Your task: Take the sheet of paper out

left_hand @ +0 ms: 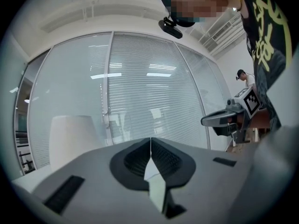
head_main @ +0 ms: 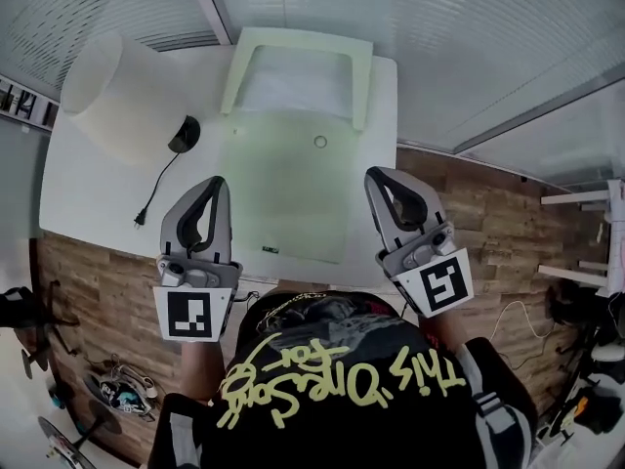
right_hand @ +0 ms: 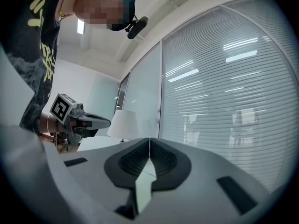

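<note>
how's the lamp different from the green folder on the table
The lamp is white and stands tall at the far left; the folder is pale green and lies flat in the middle. The lamp trails a black cord; the folder has none. Both rest on the table.

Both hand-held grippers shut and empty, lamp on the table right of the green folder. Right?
One error: the lamp stands left of the green folder, not right; the head view shows it. The rest holds: the left hand-held gripper and the right hand-held gripper are shut and empty, and the lamp is on the table.
</note>
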The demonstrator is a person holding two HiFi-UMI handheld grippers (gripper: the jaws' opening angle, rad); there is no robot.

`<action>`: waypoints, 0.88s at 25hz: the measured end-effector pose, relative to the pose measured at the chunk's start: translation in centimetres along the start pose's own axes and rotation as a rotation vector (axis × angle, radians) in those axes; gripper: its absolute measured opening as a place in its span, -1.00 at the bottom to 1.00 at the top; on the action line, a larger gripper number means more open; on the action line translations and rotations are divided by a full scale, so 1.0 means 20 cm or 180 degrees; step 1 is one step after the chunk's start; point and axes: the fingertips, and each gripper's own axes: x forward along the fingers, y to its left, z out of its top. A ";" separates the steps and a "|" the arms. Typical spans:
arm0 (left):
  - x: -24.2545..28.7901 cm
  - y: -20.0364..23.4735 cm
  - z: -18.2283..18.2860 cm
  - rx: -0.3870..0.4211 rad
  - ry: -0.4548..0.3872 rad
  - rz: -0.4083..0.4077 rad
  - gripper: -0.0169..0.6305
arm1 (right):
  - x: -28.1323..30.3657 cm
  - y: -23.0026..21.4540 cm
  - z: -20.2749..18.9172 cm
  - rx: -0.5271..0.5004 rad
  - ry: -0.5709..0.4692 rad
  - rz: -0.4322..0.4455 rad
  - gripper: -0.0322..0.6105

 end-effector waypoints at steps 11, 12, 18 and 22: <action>0.17 0.08 -0.09 0.0039 0.0099 -0.0343 -0.92 | 0.12 -0.01 -0.08 -0.0082 0.0238 -0.0203 -0.87; 0.18 0.08 -0.11 0.0052 0.0118 -0.0354 -0.92 | 0.14 -0.02 -0.09 -0.0102 0.0256 -0.0213 -0.87; 0.27 0.07 -0.17 0.0728 0.0268 -0.0779 -0.92 | 0.21 -0.03 -0.16 -0.0187 0.0441 -0.0320 -0.87; 0.33 0.07 -0.20 0.0834 0.0259 -0.0871 -0.92 | 0.26 -0.05 -0.21 -0.0404 0.0574 -0.0432 -0.87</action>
